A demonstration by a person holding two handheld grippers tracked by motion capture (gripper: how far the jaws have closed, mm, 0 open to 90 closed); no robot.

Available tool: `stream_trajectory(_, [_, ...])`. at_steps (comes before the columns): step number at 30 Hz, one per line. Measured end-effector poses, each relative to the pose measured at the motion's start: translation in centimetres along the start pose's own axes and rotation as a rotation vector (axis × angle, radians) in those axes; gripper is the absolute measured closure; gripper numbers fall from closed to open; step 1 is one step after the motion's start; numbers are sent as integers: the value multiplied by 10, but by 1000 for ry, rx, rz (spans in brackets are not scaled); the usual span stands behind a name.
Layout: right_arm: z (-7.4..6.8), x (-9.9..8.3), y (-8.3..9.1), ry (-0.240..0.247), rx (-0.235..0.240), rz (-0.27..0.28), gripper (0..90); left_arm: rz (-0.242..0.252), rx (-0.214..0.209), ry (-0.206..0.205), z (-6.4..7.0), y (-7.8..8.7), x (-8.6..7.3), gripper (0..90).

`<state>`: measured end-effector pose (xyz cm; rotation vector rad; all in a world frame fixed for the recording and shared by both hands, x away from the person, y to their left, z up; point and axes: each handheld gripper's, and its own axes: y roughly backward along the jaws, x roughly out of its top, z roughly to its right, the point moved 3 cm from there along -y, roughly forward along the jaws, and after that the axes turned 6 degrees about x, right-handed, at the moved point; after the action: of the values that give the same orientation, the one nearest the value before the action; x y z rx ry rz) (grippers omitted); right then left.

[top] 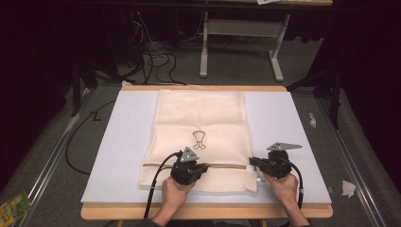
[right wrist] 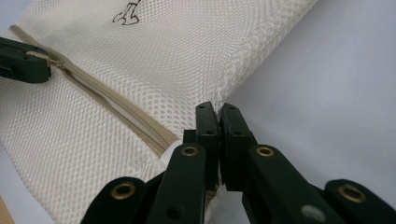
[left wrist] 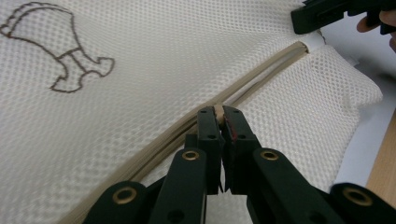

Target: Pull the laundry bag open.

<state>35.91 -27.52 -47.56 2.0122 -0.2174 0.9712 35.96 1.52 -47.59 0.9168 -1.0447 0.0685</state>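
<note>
A cream mesh laundry bag (top: 201, 127) is lying flat on the white board (top: 283, 123) covering the tabletop (top: 208, 211), with its zipper (top: 222, 165) running across near the person's edge.

From the high view, the left gripper (top: 202, 167) is sitting on the bag at the zipper line and the right gripper (top: 252, 161) is sitting at the bag's right end of the zipper, but how their fingers are standing is too small to make out there.

The left gripper view is filling that gap: the left gripper (left wrist: 219, 114) is pinching a small tan piece at the zipper (left wrist: 261, 77), most likely the pull tab, with its fingers closed down on it. A brown outline drawing (left wrist: 60, 51) is showing on the mesh.

The right gripper view is showing the right gripper (right wrist: 218, 112) with its fingers pressed together at the bag's (right wrist: 187, 51) corner beside the zipper's end (right wrist: 159, 137). Whether cloth is caught between them is hidden by the fingers themselves. The bag's near corner is cut off below the frame.
</note>
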Motion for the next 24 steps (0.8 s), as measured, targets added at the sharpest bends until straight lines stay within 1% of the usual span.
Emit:
stream_trajectory(1, [1, 0, 0, -7, 12, 5, 888, -3, 14, -3, -1, 1, -1, 871])
stream_trajectory(2, [1, 0, 0, 1, -6, 4, 888, -9, 12, -5, -2, 1, -1, 871])
stream_trajectory(6, [-1, 0, 0, 6, -4, 2, 888, -4, 14, -3, -3, 3, -1, 871])
stream_trajectory(7, [-1, 0, 0, 6, -1, 4, 888, -6, 21, -5, -4, 4, -1, 871])
stream_trajectory(8, [0, 0, 0, 9, -5, 3, 888, -4, 21, 2, -5, 4, -1, 871])
stream_trajectory(9, [0, 0, 0, -2, -4, 1, 888, 0, 18, 7, -6, 5, -1, 871])
stream_trajectory(10, [1, 0, 0, -2, 1, 5, 888, -1, 16, 9, -6, 5, -1, 871])
stream_trajectory(11, [1, 0, 0, -1, 2, 5, 888, -4, 19, 1, -6, 5, -2, 871])
stream_trajectory(14, [0, 0, 0, 0, 2, 10, 888, 0, 20, 4, -5, 5, -2, 871])
stream_trajectory(15, [0, 0, 0, 0, 2, 10, 888, -1, 29, 3, -6, 6, -2, 871])
stream_trajectory(17, [2, 0, 2, -4, -4, 12, 888, 0, 36, 6, -9, 9, -2, 871])
stream_trajectory(18, [2, 0, 2, -7, 0, 13, 888, 7, 33, 21, -12, 11, -2, 871])
stream_trajectory(21, [1, 0, 2, -5, 3, 10, 888, 5, 42, 12, -14, 14, -3, 871])
stream_trajectory(22, [1, 0, 2, -2, 2, 11, 888, 3, 52, 6, -15, 15, -4, 871])
stream_trajectory(23, [1, 0, 2, -1, -4, 11, 888, 8, 49, 15, -15, 15, -4, 871])
stream_trajectory(24, [2, 0, 2, -5, -1, 10, 888, 8, 44, 22, -16, 16, -4, 871])
